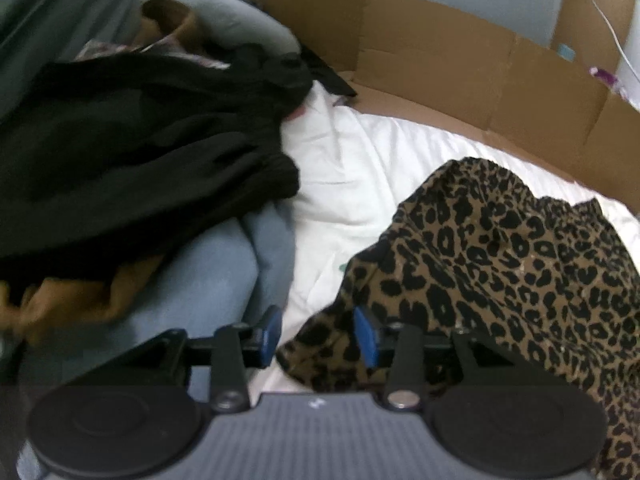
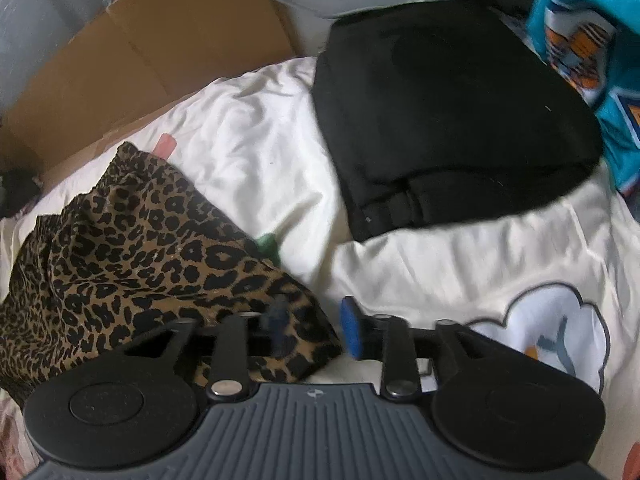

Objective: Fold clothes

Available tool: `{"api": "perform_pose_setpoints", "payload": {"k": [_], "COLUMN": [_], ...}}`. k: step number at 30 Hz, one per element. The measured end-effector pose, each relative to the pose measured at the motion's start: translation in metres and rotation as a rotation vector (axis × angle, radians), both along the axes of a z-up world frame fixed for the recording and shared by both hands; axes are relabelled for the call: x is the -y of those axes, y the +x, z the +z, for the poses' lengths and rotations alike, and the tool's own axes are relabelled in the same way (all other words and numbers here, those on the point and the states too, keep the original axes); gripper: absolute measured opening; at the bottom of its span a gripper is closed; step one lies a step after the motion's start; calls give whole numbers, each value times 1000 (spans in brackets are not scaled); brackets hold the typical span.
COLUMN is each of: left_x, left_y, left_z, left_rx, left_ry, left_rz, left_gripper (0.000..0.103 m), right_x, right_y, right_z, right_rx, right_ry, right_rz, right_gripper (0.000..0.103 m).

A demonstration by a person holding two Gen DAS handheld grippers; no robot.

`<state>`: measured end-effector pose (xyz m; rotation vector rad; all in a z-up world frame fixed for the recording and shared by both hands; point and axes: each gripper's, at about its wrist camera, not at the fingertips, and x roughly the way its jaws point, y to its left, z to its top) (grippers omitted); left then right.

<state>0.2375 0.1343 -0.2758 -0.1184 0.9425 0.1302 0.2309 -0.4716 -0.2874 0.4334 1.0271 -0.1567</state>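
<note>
A bed covered in a white duvet [image 2: 260, 128] carries everything here, with flattened cardboard [image 1: 440, 76] along its far edge. On it, the left wrist view shows a loose heap of dark clothes [image 1: 132, 148] over something pale blue, and the right wrist view shows a black garment [image 2: 448, 120] already folded into a neat block, well apart from the piece now in hand. That piece, a leopard-print garment [image 1: 500, 264], lies rumpled in the middle of the duvet between the two grippers. The left gripper [image 1: 318, 334] stands partly open with a corner of the leopard cloth lying in the gap, its blue pads not pressing on it; the right gripper [image 2: 314, 326] is likewise partly open, its left finger over the cloth's near edge, gripping nothing. Judging by this, the step is a release after laying the leopard piece down, with its folding not yet finished. The next move likely calls for pinching two edges afresh and drawing them flat before folding over.
</note>
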Motion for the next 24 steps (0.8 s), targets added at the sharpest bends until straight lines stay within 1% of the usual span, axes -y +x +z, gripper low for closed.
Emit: {"api": "perform_pose_setpoints", "payload": {"k": [2,7,8,11,14,16,19,20,22,23,24], "left_x": [-2,-5,-5,2,4,3,4,5,6,7,9], "left_y": [-7,-14,-15,-14,-10,-7,-2,-1,1,3,4], "left_z": [-1,-16,-20,-33,-46,-52,-56,-56,-55,-56,-56], "left_rx": [0,-31,-38,-45,-53,-41,-4,11,40,50,61], "left_ry": [-14,1,16,98,120,122,119,115,106,107,108], "left_rz": [21,51,50,16,-8,-24,-54,-64,-83,-93,-104], "left_gripper": [43,43,43,43,43,44,47,50,53,56,62], "right_x": [3,7,7,5,3,3,2,1,0,0,-1], "right_y": [-7,-23,-25,-30,-34,-36,-39,-39,-40,-40,-40], "right_z": [-3,-10,-12,-18,-22,-24,-26,-27,-28,-29,-29], "right_rx": [10,25,23,8,-6,-9,-17,-21,-25,-26,-26], "right_ry": [33,88,91,97,99,97,97,96,95,95,95], "right_rz": [-21,-57,-59,-62,-58,-60,-61,-61,-61,-61,-61], "right_gripper": [41,42,42,44,44,45,46,45,45,45,45]}}
